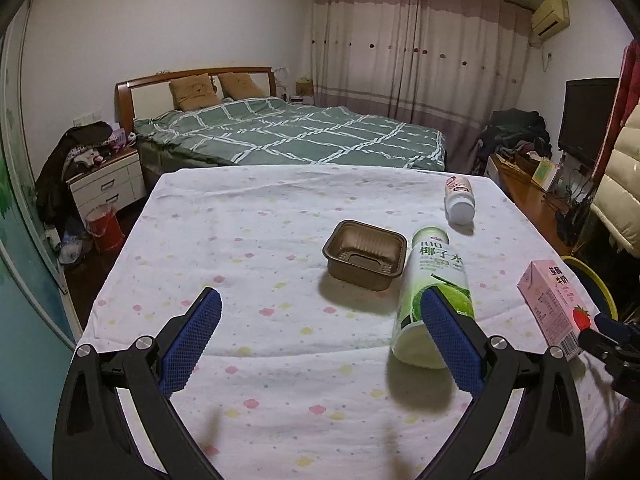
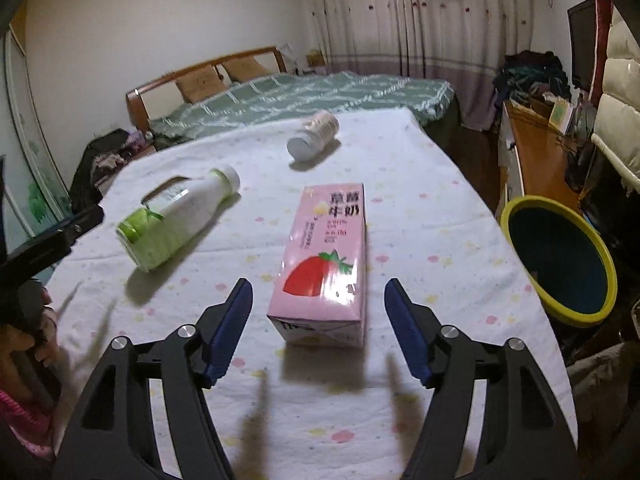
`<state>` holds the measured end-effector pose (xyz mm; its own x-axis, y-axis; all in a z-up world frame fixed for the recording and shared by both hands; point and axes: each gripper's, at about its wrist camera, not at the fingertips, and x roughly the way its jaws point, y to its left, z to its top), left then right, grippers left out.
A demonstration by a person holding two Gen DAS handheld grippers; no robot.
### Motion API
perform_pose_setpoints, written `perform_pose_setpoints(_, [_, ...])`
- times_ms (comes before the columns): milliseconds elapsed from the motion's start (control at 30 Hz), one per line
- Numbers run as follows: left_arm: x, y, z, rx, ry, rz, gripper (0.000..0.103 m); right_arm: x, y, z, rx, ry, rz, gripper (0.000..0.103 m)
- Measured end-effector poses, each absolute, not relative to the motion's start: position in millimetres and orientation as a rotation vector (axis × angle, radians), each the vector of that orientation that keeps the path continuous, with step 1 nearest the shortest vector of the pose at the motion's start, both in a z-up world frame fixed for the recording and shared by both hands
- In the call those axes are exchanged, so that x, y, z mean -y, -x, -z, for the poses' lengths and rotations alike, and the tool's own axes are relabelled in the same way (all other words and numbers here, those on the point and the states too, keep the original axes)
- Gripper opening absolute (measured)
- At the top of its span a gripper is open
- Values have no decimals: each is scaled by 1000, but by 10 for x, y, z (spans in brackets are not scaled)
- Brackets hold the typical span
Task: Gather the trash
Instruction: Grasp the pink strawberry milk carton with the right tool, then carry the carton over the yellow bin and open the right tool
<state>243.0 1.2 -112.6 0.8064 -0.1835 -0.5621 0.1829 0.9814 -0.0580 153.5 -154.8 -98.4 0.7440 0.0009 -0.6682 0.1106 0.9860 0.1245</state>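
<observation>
- Left wrist view: the left gripper (image 1: 320, 322) hovers with jaws spread wide and empty over a table under a flower-print cloth (image 1: 240, 240). A green coconut-water bottle (image 1: 434, 300) lies on its side behind the right blue pad, not touched by it. A brown plastic tray (image 1: 364, 254) sits just left of the bottle; a small white bottle (image 1: 459, 200) lies farther back; a pink strawberry milk carton (image 1: 554, 312) lies at the right edge.
- Right wrist view: the right gripper (image 2: 319, 320) is released, its jaws open on either side of the carton's (image 2: 326, 256) near end without contact. The carton looks light, glossy and crushable, so a gentle pinch across its narrow sides suits best. A yellow-rimmed bin (image 2: 516, 216) waits to the right, beside the table.
</observation>
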Motion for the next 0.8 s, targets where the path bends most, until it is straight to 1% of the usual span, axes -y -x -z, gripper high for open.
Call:
perform_pose_setpoints(233, [41,-2371,1092,-594,-3,218,98,1512,-1678,1117,-821,-150,75,65])
perform_pose_setpoints(300, [61,-2357,1085,-593,-8,224,98,1511,-1711,1141,-842,-151,78,59])
perform_pose_setpoints(367, [81,-2348,1082,-593,-12,230,98,1509,-1728,1162,-855,-151,81,51])
perform_pose_setpoints(400, [91,-2341,1079,-591,-15,232,98,1513,-1734,1169,-860,-154,80,51])
perform_pose_setpoints(533, [107,-2330,1074,-583,-19,230,98,1537,-1687,1125,-833,-160,84,50])
perform_pose_setpoints(800, [105,-2339,1083,-593,-15,231,98,1700,-1434,709,-680,-170,89,49])
